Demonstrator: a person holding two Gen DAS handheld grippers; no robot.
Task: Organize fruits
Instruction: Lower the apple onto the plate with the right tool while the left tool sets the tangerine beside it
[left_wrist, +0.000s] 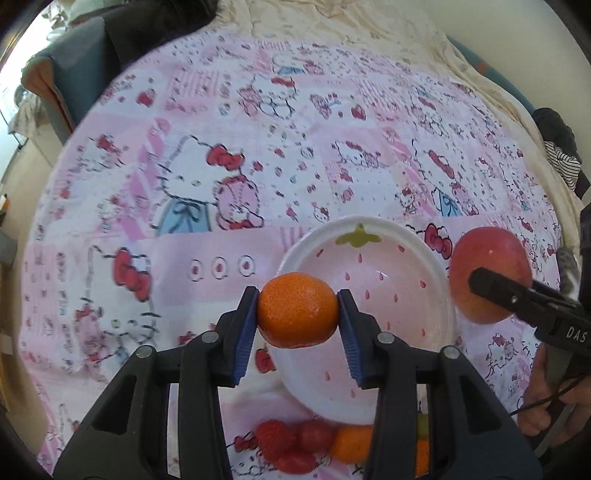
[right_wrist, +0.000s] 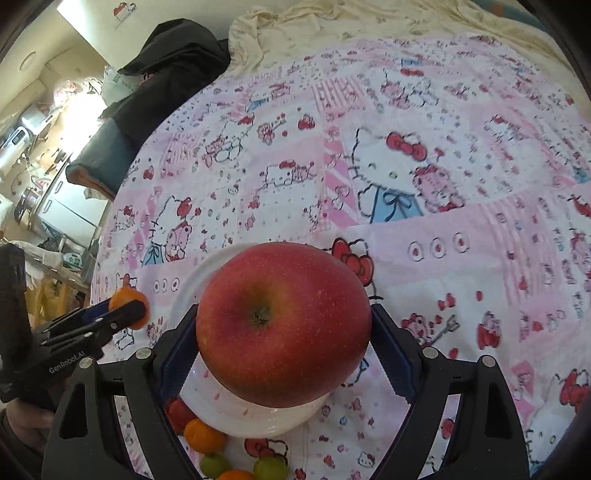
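Note:
My left gripper (left_wrist: 298, 310) is shut on an orange tangerine (left_wrist: 297, 309) and holds it above the near left rim of a white strawberry-print bowl (left_wrist: 376, 258). My right gripper (right_wrist: 283, 325) is shut on a big red apple (right_wrist: 283, 323) and holds it over the same bowl (right_wrist: 207, 391). In the left wrist view the apple (left_wrist: 484, 266) hangs just right of the bowl, with the right gripper's black finger across it. In the right wrist view the tangerine (right_wrist: 127, 295) and the left gripper (right_wrist: 127, 308) show at the left.
The bowl sits on a pink Hello Kitty cloth (left_wrist: 221, 184). Near its front edge lie strawberries (left_wrist: 275, 437), a tangerine (left_wrist: 351, 443) and green grapes (right_wrist: 269, 468). Dark clothing (right_wrist: 166, 74) and a cream sheet (right_wrist: 369, 22) lie at the far end.

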